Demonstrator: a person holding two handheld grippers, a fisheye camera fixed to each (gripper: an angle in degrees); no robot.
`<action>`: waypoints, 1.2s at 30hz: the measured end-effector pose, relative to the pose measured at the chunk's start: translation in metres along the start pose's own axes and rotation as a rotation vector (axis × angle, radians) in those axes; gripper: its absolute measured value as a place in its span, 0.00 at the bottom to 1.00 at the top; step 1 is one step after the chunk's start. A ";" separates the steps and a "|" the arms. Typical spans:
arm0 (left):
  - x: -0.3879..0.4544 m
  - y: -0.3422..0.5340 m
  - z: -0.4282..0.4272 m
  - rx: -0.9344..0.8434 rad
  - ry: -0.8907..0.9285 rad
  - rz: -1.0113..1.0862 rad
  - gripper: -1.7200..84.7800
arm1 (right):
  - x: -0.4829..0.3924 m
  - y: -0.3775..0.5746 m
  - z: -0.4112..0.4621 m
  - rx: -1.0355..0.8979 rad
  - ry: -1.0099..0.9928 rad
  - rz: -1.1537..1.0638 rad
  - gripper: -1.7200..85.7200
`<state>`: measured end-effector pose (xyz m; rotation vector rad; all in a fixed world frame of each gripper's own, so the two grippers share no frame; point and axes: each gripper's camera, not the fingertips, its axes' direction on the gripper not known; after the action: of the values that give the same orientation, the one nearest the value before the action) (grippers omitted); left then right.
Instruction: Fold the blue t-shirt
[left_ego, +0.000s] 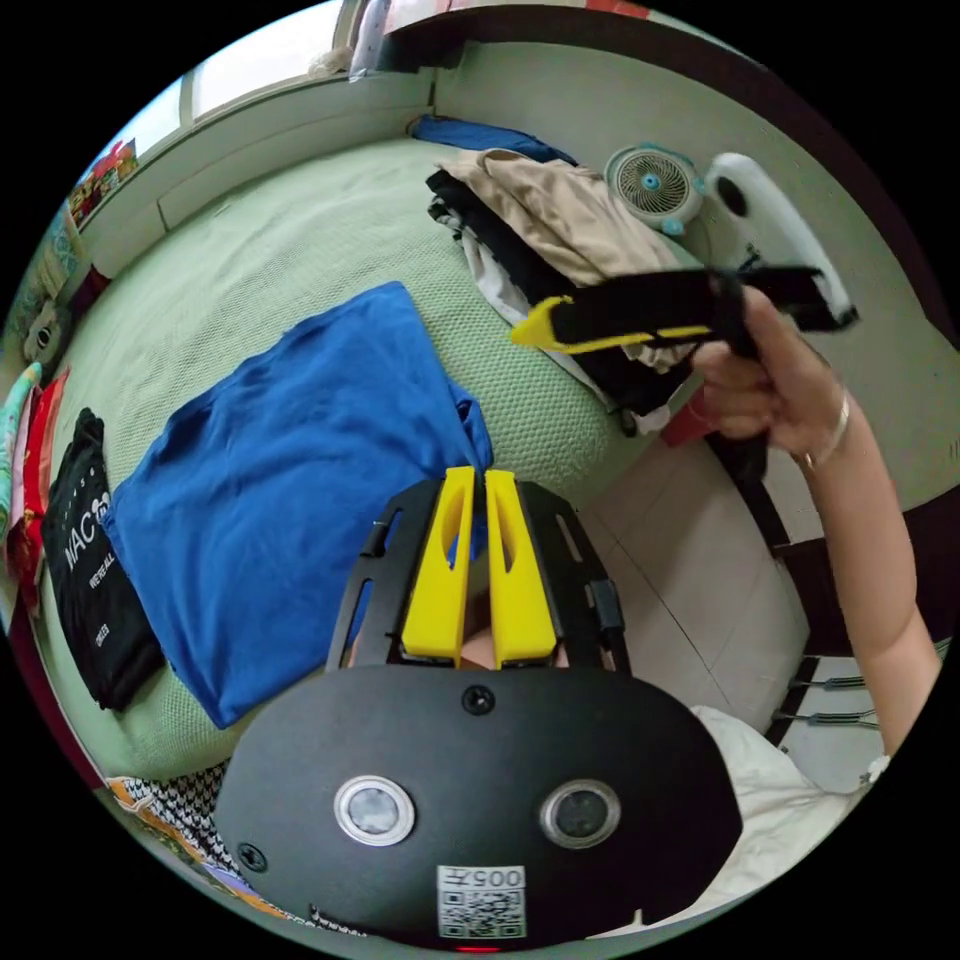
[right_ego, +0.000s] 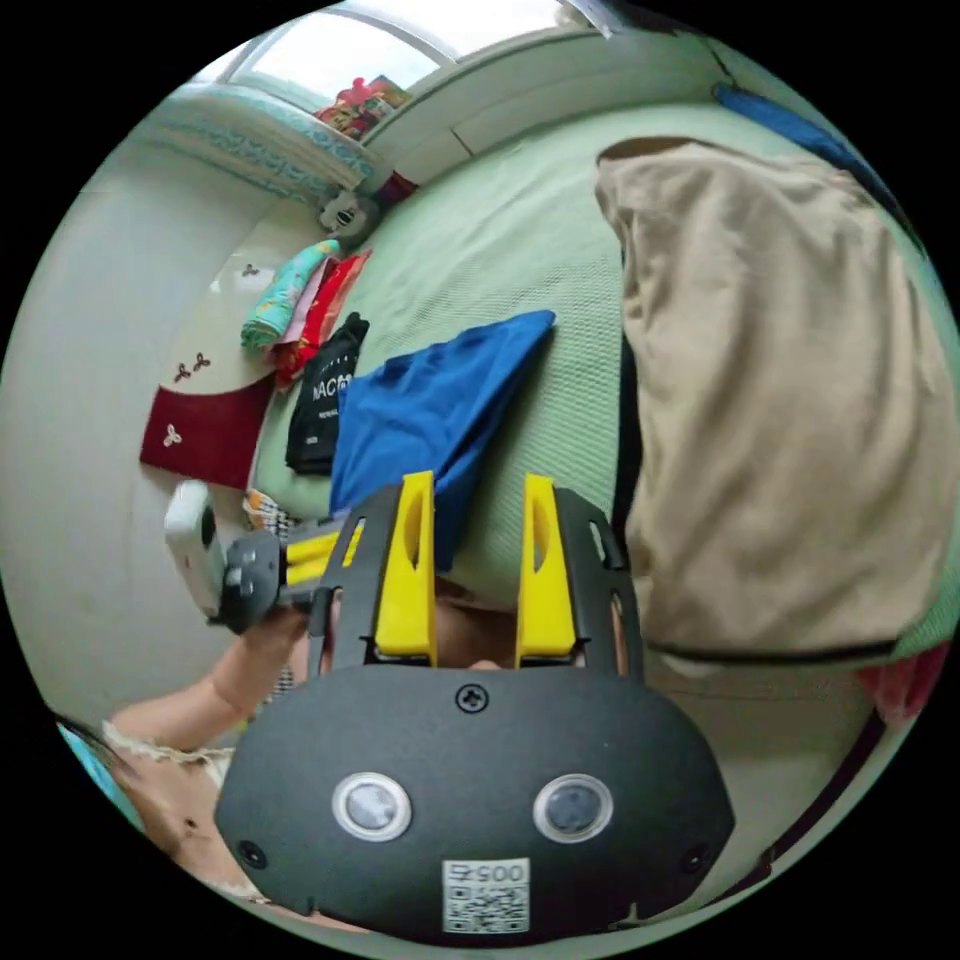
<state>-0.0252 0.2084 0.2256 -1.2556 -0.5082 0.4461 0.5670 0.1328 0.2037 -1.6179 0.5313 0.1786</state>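
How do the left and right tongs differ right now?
The left tongs have their jaws nearly together at the blue t-shirt's corner; the right tongs stand with jaws apart and nothing between them. The left sits at the shirt's edge; the right is raised beside the beige garment. Both have yellow jaws on black frames.

Clothes pile (left_ego: 540, 240) crowds bed's (left_ego: 290, 250) right; green mat beyond t-shirt (left_ego: 300, 480) free.
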 end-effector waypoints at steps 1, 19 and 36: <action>-0.005 0.002 -0.002 0.007 0.008 -0.011 0.06 | 0.003 -0.013 0.006 -0.023 -0.024 0.017 0.13; -0.032 0.017 -0.016 0.099 0.162 0.003 0.06 | -0.015 -0.170 0.073 -0.077 -0.004 0.138 0.01; -0.052 0.036 -0.057 0.242 0.281 -0.037 0.06 | -0.167 -0.199 -0.009 -0.017 0.533 0.131 0.02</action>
<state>-0.0354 0.1432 0.1720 -1.0524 -0.2306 0.2837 0.5060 0.1693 0.4538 -1.6469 1.0465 -0.1595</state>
